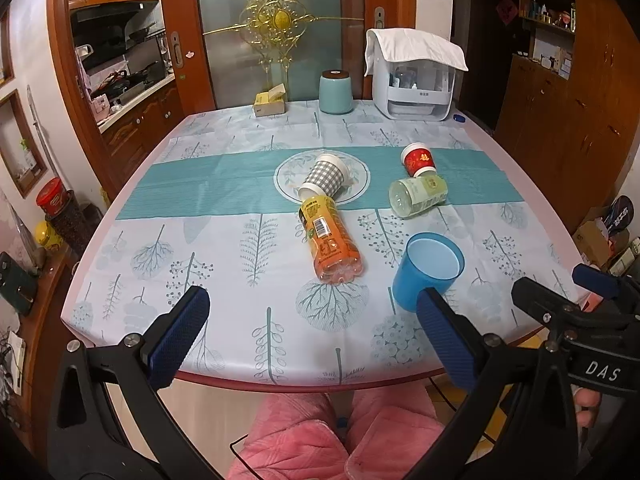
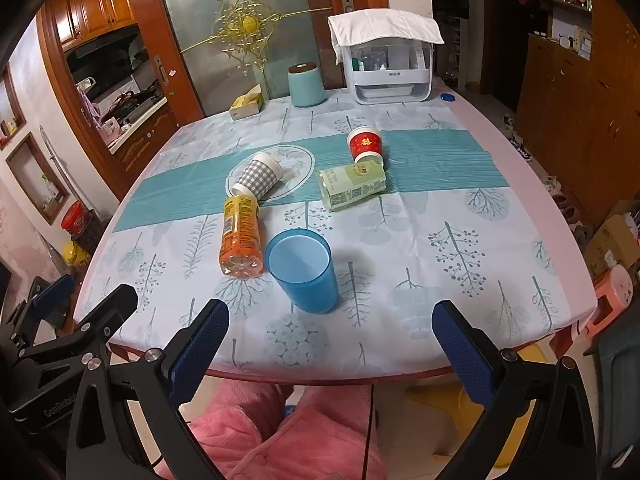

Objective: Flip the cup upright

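Observation:
A blue plastic cup (image 1: 428, 270) (image 2: 304, 274) stands upright, mouth up, near the table's front edge. A grey checked cup (image 1: 323, 180) (image 2: 256, 178) lies on its side on a round mat. A red paper cup (image 1: 418, 160) (image 2: 365, 145) stands mouth down. A green cup (image 1: 418, 196) (image 2: 352, 185) lies on its side beside it. My left gripper (image 1: 312, 336) is open and empty, held over the front edge. My right gripper (image 2: 330, 340) is open and empty, just in front of the blue cup.
An orange bottle (image 1: 328, 240) (image 2: 241, 238) lies on its side next to the blue cup. A teal canister (image 1: 336, 92), a yellow box (image 1: 269, 104) and a white appliance (image 1: 414, 80) stand at the table's far edge. My pink-clad lap (image 1: 320, 436) is below the table.

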